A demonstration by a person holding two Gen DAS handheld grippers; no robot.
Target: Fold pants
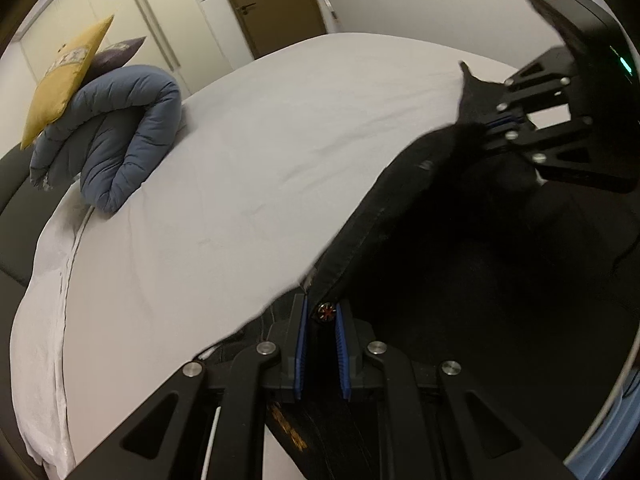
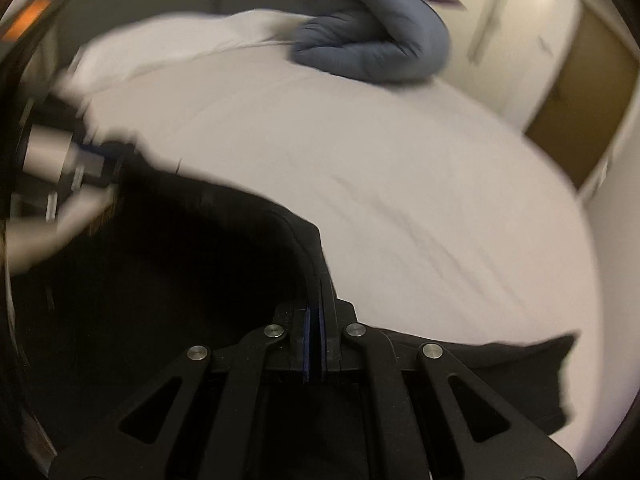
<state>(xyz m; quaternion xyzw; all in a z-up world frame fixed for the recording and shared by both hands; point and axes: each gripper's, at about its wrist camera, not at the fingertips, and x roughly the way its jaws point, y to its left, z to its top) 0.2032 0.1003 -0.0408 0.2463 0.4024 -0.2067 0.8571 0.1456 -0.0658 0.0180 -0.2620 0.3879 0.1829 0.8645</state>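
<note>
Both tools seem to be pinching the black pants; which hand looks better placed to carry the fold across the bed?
Probably the right tool: it grips the pants edge nearer open sheet.

Both wrist cameras are looking steeply down along their fingers, close over the bed (image 1: 240, 152), sharing its sheet and blue duvet (image 1: 120, 136).

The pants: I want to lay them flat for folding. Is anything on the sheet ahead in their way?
Nothing visible. The sheet ahead of the pants lies bare; the blue duvet sits off at its far edge.
</note>
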